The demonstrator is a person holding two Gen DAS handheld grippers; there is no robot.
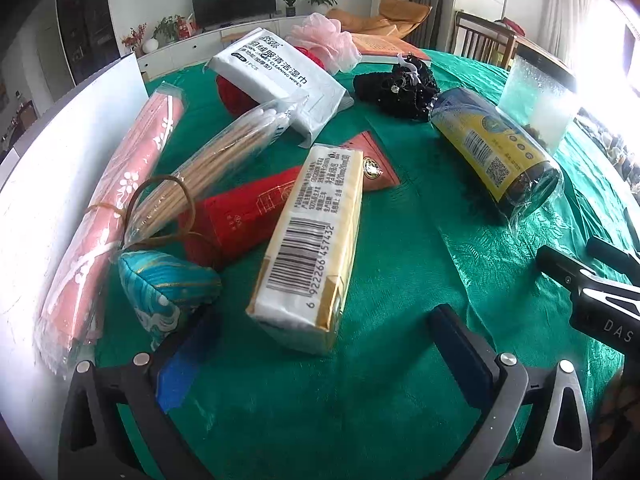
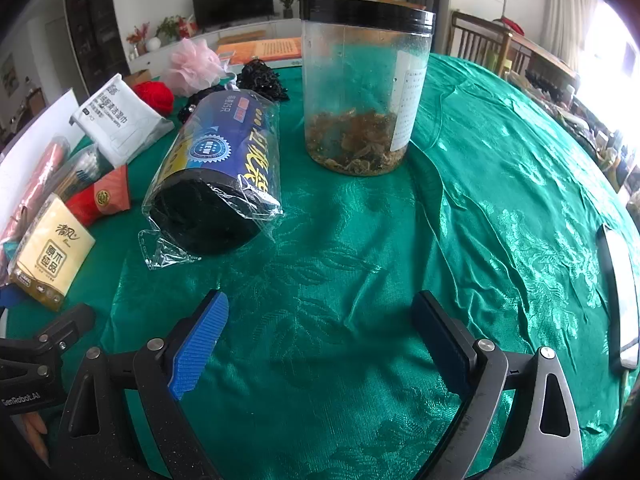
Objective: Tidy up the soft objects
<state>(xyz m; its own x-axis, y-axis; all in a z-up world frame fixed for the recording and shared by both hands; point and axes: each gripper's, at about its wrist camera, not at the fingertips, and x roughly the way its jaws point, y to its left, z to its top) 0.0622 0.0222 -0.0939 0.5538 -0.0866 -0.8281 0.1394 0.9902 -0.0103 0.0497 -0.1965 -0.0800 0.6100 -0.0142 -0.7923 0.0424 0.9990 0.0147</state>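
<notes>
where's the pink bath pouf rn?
Far side of the table: the pink bath pouf sits behind the white wipes pack, touching the red yarn ball; upper left in the right wrist view.

A green-clothed tabletop (image 2: 460, 208) carries a clear jar (image 2: 362, 92) standing upright mid-table, a wrapped dark roll (image 2: 218, 172) lying beside it, and a tissue pack (image 1: 312, 240) toward the left edge.

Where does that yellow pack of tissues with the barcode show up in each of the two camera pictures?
Left wrist view: the yellow tissue pack lies at centre, barcode up, just ahead of the open left gripper.
Right wrist view: the same pack sits at the far left edge.
Shared landmark: the roll of black bags.
</notes>
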